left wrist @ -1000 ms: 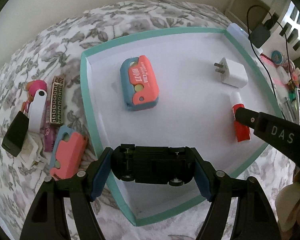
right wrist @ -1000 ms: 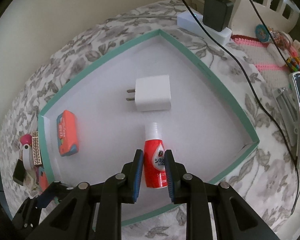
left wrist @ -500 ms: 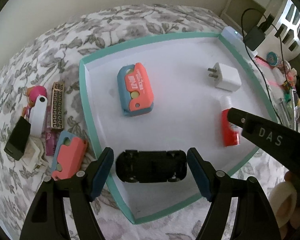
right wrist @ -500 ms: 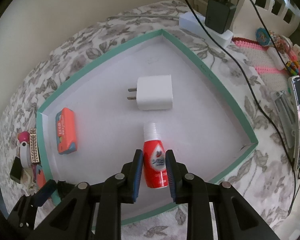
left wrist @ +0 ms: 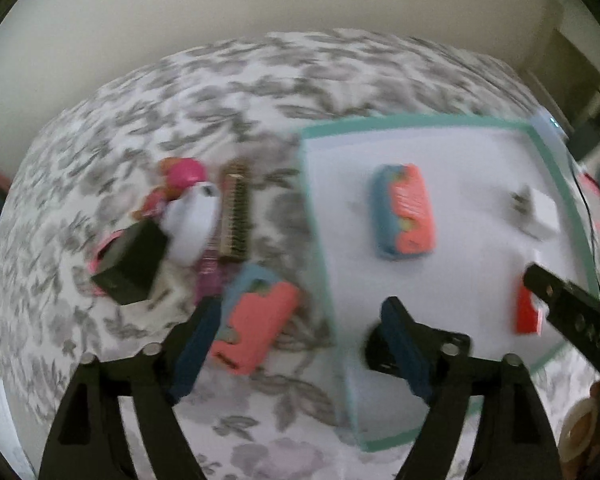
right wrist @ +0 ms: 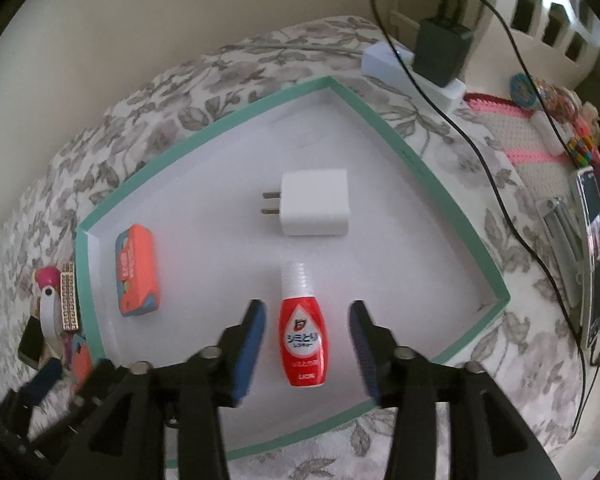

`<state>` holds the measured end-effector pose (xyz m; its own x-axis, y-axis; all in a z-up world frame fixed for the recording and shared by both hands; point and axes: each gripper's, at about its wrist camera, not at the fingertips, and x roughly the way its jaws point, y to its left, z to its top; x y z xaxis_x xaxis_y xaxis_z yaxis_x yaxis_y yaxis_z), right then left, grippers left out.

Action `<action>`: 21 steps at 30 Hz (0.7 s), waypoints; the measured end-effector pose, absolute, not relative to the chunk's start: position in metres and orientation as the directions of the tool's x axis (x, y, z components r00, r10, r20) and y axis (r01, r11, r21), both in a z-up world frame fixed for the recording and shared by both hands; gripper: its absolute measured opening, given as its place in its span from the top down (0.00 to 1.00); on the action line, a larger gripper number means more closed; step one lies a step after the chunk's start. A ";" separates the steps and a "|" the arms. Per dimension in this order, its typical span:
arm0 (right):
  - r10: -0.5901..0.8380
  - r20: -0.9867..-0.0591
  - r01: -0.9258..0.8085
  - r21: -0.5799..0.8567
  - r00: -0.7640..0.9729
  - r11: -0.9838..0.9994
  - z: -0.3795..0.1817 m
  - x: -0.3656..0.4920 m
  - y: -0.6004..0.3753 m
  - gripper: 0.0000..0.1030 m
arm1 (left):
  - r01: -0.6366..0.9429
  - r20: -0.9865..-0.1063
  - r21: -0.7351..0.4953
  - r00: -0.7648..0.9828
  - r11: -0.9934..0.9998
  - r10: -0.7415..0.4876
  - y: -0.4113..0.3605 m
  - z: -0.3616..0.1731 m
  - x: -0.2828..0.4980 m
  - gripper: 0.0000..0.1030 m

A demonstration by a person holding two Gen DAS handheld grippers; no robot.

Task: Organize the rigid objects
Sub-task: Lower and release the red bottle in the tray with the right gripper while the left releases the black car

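My right hand-held gripper is opening around the red bottle, which lies free inside the teal tray. My left hand-held gripper, opening and empty, needs lining up over the coral case on the bed.

Between right fingers: glossy red plastic bottle. Beyond them: smooth white plastic charger; matt paperboard tray; floral cloth bedspread underneath.

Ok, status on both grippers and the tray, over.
Right gripper opening, red bottle lying free between its pads in the tray. Left gripper opening, empty, over the coral case beside the tray. Nothing in the way.
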<state>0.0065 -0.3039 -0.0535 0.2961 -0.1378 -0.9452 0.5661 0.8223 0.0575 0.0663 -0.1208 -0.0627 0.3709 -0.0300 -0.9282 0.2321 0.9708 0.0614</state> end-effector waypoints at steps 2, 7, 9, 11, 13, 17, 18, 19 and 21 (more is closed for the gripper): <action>-0.140 -0.941 0.542 0.052 0.306 0.839 -0.053 0.009 -0.298 0.31 | 0.189 -0.921 0.069 0.389 0.980 -0.010 -0.109 -0.060 0.070 0.18; -0.157 -0.927 0.491 0.033 0.342 0.871 -0.049 0.015 -0.287 0.17 | 0.097 -0.912 0.053 0.411 0.994 0.009 -0.083 -0.057 0.080 0.06; -0.156 -0.923 0.480 0.035 0.353 0.877 -0.049 0.016 -0.283 0.12 | 0.071 -0.912 0.036 0.410 0.997 0.004 -0.074 -0.056 0.083 0.06; -0.131 -0.923 0.470 0.059 0.361 0.881 -0.049 0.018 -0.281 0.07 | 0.047 -0.914 0.025 0.406 0.999 0.004 -0.064 -0.057 0.086 0.06; -0.114 -0.923 0.465 0.076 0.368 0.882 -0.049 0.019 -0.279 0.00 | 0.017 -0.913 0.023 0.407 1.000 0.014 -0.053 -0.056 0.088 0.06; -0.126 -0.915 0.447 0.065 0.385 0.892 -0.047 0.020 -0.273 0.00 | -0.057 -0.911 0.010 0.411 0.998 0.033 -0.027 -0.055 0.095 0.06; -0.127 -0.913 0.444 0.064 0.388 0.894 -0.046 0.020 -0.271 0.00 | -0.078 -0.911 0.003 0.411 0.997 0.035 -0.018 -0.055 0.097 0.06; -0.129 -0.911 0.439 0.062 0.392 0.896 -0.045 0.020 -0.269 0.00 | -0.099 -0.910 -0.009 0.414 0.995 0.033 -0.009 -0.054 0.098 0.06; -0.136 -0.902 0.418 0.053 0.410 0.907 -0.042 0.022 -0.264 0.00 | -0.155 -0.905 -0.032 0.424 0.987 0.037 0.011 -0.051 0.101 0.06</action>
